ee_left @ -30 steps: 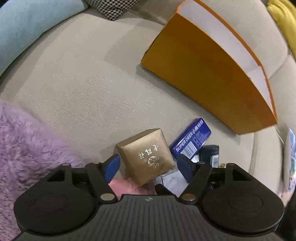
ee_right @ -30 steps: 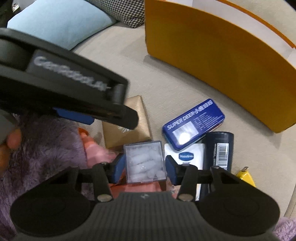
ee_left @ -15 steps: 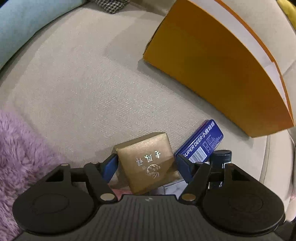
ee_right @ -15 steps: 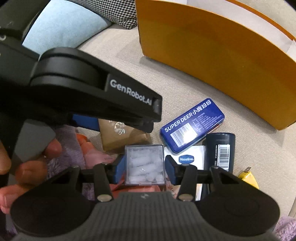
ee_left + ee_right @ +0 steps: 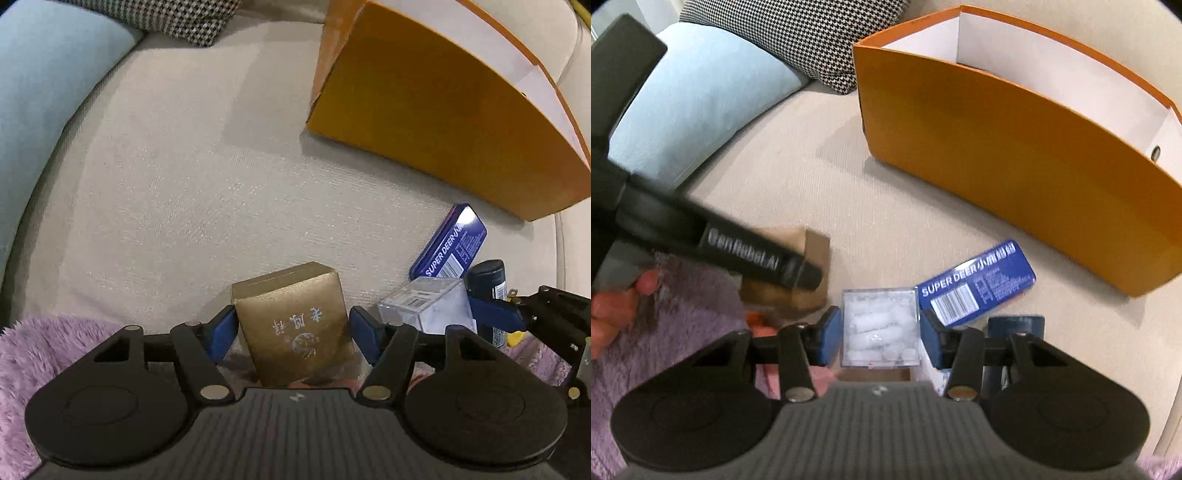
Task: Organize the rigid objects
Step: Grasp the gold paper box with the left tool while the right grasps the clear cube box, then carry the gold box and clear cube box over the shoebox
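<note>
My left gripper is shut on a gold box with silver characters and holds it above the beige sofa seat. My right gripper is shut on a clear plastic box of white pieces, also lifted; that box shows in the left wrist view. A blue SUPER DEER tin lies on the seat just ahead of the right gripper. A dark blue cylinder lies beside it. An open orange box with a white inside stands behind them.
A light blue cushion and a houndstooth cushion lie at the back left. A purple fluffy blanket covers the near left. A small yellow item lies by the cylinder. The left gripper's body crosses the right view.
Both grippers have risen with their boxes and pulled back from the pile. The left gripper has shifted left, away from the blue tin. The orange box's open top now shows.
</note>
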The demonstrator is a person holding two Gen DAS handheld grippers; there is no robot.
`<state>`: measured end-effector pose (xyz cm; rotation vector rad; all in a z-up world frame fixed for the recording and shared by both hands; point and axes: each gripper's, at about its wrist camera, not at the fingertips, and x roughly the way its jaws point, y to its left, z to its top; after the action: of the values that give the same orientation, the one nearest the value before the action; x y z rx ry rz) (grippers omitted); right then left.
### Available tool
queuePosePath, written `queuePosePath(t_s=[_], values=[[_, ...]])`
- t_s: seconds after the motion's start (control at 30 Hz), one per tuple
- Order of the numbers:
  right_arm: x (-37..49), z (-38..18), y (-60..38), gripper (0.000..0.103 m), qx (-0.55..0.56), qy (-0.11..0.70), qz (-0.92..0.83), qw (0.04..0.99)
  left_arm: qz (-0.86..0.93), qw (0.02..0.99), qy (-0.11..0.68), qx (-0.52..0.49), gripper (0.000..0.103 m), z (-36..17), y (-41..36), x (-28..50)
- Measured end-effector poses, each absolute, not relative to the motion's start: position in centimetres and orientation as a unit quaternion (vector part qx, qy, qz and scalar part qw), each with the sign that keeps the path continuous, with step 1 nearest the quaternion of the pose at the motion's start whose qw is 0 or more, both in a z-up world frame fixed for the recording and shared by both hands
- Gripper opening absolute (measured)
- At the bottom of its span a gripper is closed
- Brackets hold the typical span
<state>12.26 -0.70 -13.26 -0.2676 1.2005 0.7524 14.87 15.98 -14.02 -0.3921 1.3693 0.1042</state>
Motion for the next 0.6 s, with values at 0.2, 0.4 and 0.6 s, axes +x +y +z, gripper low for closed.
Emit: queuePosePath(t_s=[0.2, 0.4, 0.6], values=[[12.3, -13.8, 0.2, 0.048, -0.125, 0.561, 0.345, 0.742, 0.062, 0.760, 0.618, -0.193, 0.075, -14.4, 16.1, 14.4], [12.6, -13.0, -0.5, 0.048, -0.099, 0.566, 0.348, 0.740, 0.052, 0.776, 0.602, -0.182, 0.073, -13.3, 14.8, 12.8], [12.7, -10.0, -1.8, 0.048, -0.086, 0.546, 0.357, 0.753, 0.030, 0.797, 0.576, -0.178, 0.072, -9.6, 14.5, 11.9]])
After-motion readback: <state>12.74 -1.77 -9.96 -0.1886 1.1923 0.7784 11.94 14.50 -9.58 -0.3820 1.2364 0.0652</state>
